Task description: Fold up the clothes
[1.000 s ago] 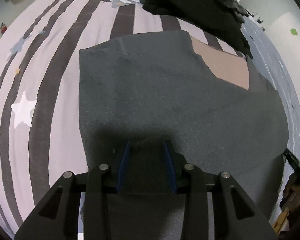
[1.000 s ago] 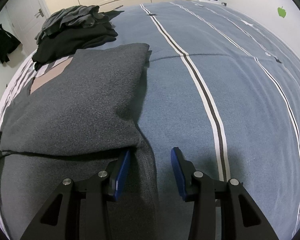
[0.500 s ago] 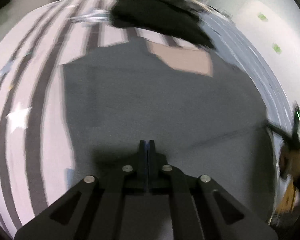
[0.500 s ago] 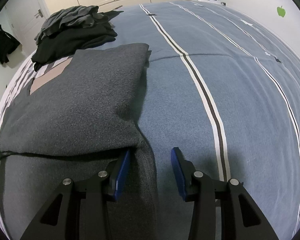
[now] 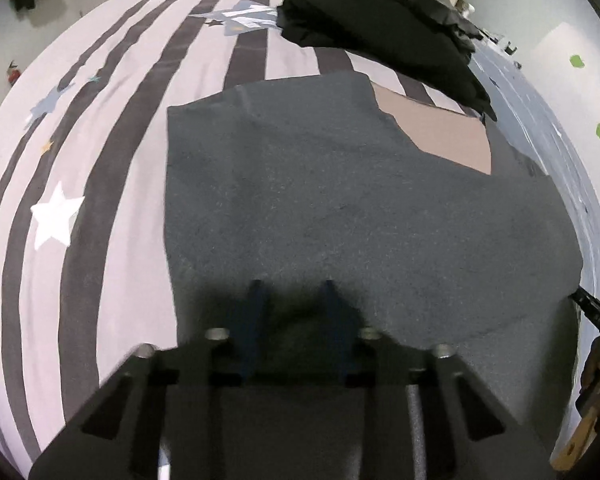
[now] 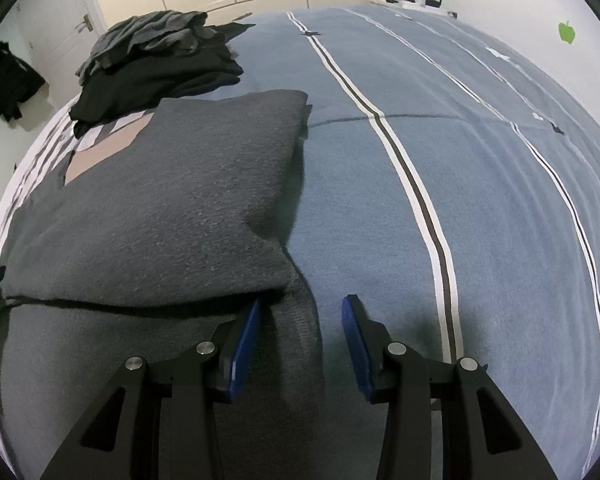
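The left tongs point(image 5: 292, 300) hang low over the near part of the grey sweater point(image 5: 340, 208), blurred, their jaws opening and standing apart with nothing pinched between them. The right tongs point(image 6: 302, 316) stand apart too, astride the sweater's near right edge without clamping it. The sweater lies partly folded on the bed point(image 6: 480, 200), a tan patch point(image 5: 448, 136) showing. Beyond it sits a pile of dark clothes point(image 6: 152, 68).
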A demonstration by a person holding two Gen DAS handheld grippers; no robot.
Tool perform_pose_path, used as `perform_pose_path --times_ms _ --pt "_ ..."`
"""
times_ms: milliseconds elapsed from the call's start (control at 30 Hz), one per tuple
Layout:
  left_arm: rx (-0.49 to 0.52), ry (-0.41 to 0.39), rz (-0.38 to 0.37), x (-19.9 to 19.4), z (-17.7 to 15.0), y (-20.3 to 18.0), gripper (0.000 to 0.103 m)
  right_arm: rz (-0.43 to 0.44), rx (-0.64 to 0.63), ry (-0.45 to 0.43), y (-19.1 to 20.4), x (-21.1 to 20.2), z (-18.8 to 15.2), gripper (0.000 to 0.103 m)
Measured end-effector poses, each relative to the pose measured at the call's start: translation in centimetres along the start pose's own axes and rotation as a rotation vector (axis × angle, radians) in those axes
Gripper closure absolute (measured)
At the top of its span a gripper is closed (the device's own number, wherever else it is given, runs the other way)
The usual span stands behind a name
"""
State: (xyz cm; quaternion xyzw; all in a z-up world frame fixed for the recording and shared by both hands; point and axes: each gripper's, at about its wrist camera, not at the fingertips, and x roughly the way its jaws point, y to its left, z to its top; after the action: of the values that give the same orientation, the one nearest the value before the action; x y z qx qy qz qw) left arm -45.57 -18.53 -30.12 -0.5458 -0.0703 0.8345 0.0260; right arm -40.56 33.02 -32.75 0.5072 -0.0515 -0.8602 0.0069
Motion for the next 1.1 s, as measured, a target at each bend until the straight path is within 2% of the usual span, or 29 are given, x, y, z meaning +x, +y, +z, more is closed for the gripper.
perform_pose_path --times_ms 67,267,367,433,533,633,667,767,833,967,1100 --pt "0.014 -0.014 -0.005 -0.5 -0.3 -0.1 0.096 0.003 0.001 0.0 -0.1 0.0 0.0 0.064" --pt "0.011 -0.067 -0.066 -3.1 -1.5 -1.3 0.098 0.004 0.005 -0.001 -0.4 -0.2 0.1 0.064" --pt "0.007 -0.073 -0.107 -5.0 -3.2 -2.1 0.098 0.003 0.011 -0.002 -0.5 -0.3 0.1 0.064" --pt "0.014 -0.055 -0.127 -6.0 -4.9 -2.6 0.098 0.005 0.015 -0.003 -0.6 -0.5 -0.1 0.064" --pt "0.031 0.017 -0.159 -5.9 -7.9 -3.4 0.098 0.009 0.013 -0.001 -0.4 -0.7 -0.3 0.064" --pt "0.024 0.09 -0.199 -5.4 -9.8 -3.4 0.098 0.009 0.004 0.004 -0.2 -0.8 -0.6 0.064" --pt "0.017 0.087 -0.204 -5.6 -10.1 -3.2 0.098 0.009 0.003 0.003 -0.1 -0.9 -0.7 0.064" --pt "-0.046 0.009 -0.205 -7.3 -10.1 -1.7 0.093 0.007 0.003 0.005 -0.2 -1.0 -0.9 0.064" --pt "-0.075 -0.033 -0.158 -7.7 -9.4 -0.8 0.084 0.007 0.004 0.006 -0.4 -1.1 -1.0 0.064" --pt "-0.102 -0.06 -0.112 -6.8 -6.8 -0.1 0.08 0.004 0.005 0.005 -0.5 -1.2 -1.0 0.064" --pt "-0.086 -0.036 -0.122 -5.0 -4.7 -1.1 0.075 0.004 0.002 0.005 -0.2 -1.1 -1.0 0.064"
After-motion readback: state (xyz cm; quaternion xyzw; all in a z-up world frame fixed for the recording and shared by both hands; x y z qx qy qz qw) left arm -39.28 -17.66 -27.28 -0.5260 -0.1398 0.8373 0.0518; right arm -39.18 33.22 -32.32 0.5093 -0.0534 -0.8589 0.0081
